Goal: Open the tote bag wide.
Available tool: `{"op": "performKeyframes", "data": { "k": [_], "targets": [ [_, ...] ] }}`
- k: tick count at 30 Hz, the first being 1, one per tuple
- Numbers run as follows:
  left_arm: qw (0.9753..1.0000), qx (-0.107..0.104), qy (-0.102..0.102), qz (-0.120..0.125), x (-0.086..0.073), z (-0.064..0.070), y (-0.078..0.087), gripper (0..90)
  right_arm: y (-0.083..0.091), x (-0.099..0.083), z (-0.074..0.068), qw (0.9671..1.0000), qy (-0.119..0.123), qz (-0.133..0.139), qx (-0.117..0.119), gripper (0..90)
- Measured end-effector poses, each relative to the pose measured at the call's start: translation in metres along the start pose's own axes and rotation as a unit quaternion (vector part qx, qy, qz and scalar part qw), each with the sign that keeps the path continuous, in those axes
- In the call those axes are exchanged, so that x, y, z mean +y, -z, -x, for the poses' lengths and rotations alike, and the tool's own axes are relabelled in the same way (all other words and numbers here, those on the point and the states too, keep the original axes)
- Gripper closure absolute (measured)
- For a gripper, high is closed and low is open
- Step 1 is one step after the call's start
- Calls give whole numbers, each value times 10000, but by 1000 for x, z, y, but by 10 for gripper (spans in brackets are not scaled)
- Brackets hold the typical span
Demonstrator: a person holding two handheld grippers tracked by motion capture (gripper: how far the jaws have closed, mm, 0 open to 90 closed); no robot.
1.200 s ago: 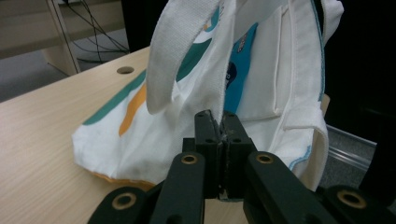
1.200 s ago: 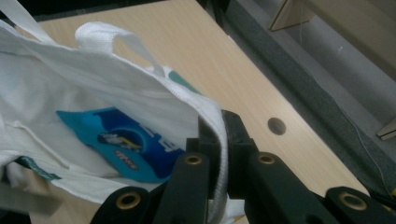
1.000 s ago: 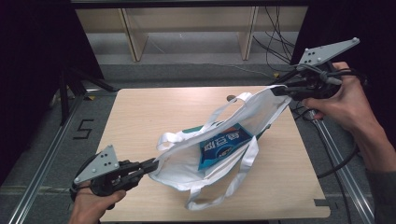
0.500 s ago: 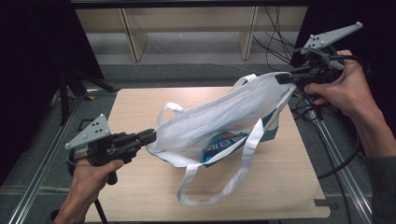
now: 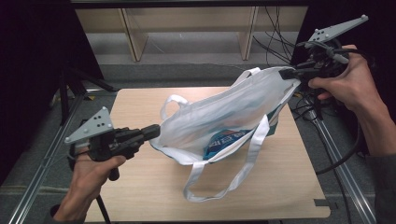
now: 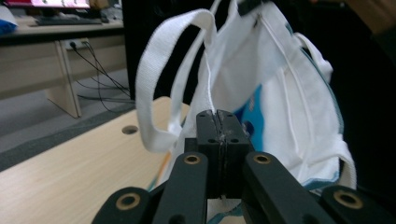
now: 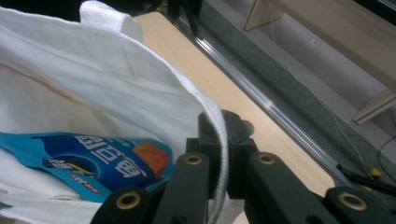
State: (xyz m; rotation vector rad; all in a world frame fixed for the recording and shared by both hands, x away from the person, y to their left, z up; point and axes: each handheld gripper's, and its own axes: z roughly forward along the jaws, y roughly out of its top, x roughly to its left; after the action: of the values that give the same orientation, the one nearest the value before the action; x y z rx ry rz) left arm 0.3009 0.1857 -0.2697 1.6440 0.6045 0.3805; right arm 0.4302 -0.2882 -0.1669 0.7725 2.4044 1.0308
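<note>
A white cloth tote bag [image 5: 224, 116] hangs stretched above the wooden table [image 5: 140, 186], held at both ends of its mouth. My left gripper [image 5: 156, 131] is shut on the bag's rim at the left. My right gripper [image 5: 288, 73] is shut on the rim at the upper right, higher up. A blue snack packet [image 7: 93, 163] lies inside the bag, and its blue shows through the cloth [image 5: 229, 138]. One white handle [image 5: 224, 182] dangles onto the table, another handle [image 6: 159, 84] loops up near my left gripper [image 6: 218, 122]. The rim runs between my right gripper's [image 7: 219, 140] jaws.
A low wooden shelf unit [image 5: 187, 28] stands beyond the table's far edge. Black cables [image 5: 275, 46] trail on the floor at the back right. A metal rail [image 5: 336, 168] runs along the table's right side, a black stand [image 5: 70, 88] at the left.
Both grippers have risen, lifting the bag off the table and pulling it taut. The left gripper moved up and slightly right, and the bag's lower handle now hangs free.
</note>
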Motion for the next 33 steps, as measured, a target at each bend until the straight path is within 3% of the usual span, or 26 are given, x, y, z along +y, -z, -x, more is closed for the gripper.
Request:
{"op": "performKeyframes", "data": {
  "k": [4, 7, 8, 10, 13, 14, 17, 23, 25, 28, 30, 33],
  "targets": [
    [9999, -46, -134, 98, 21, 6, 10, 889, 5, -1, -2, 9999, 76, 60, 112, 889],
    [9999, 32, -74, 134, 24, 0, 11, 888, 1, -4, -2, 9999, 59, 4, 139, 888],
    [9997, 185, -86, 118, 22, -4, 9, 888, -1, -6, -1, 9998, 79, -58, 191, 888],
    [9998, 181, -21, 56, 13, -12, 4, 887, -12, -13, -1, 9998, -20, -98, 171, 888],
    [9991, 5, 406, 85, -1, -22, -3, 874, -29, -21, 2, 9998, -43, -187, 87, 888],
    [9990, 7, 436, 75, -4, -26, -5, 846, -32, -22, 4, 9993, -126, -297, 185, 888],
    [9991, 31, 423, -23, -14, -29, -10, 827, -43, -24, 6, 9991, -197, -330, 151, 888],
    [9982, -64, 472, -371, -36, -29, -18, 816, -63, -28, 7, 9980, -213, -583, 150, 887],
    [9968, -76, 540, -583, -50, -33, -21, 823, -74, -34, 5, 9975, -202, -661, 173, 887],
    [9959, -47, 681, -595, -62, -39, -23, 835, -81, -38, 4, 9968, -251, -724, 218, 887],
    [9959, -18, 632, -650, -68, -41, -25, 840, -83, -41, 5, 9971, -283, -669, 210, 887],
    [9951, -18, 716, -677, -73, -42, -27, 845, -84, -42, 4, 9966, -289, -727, 242, 887]
  ]
}}
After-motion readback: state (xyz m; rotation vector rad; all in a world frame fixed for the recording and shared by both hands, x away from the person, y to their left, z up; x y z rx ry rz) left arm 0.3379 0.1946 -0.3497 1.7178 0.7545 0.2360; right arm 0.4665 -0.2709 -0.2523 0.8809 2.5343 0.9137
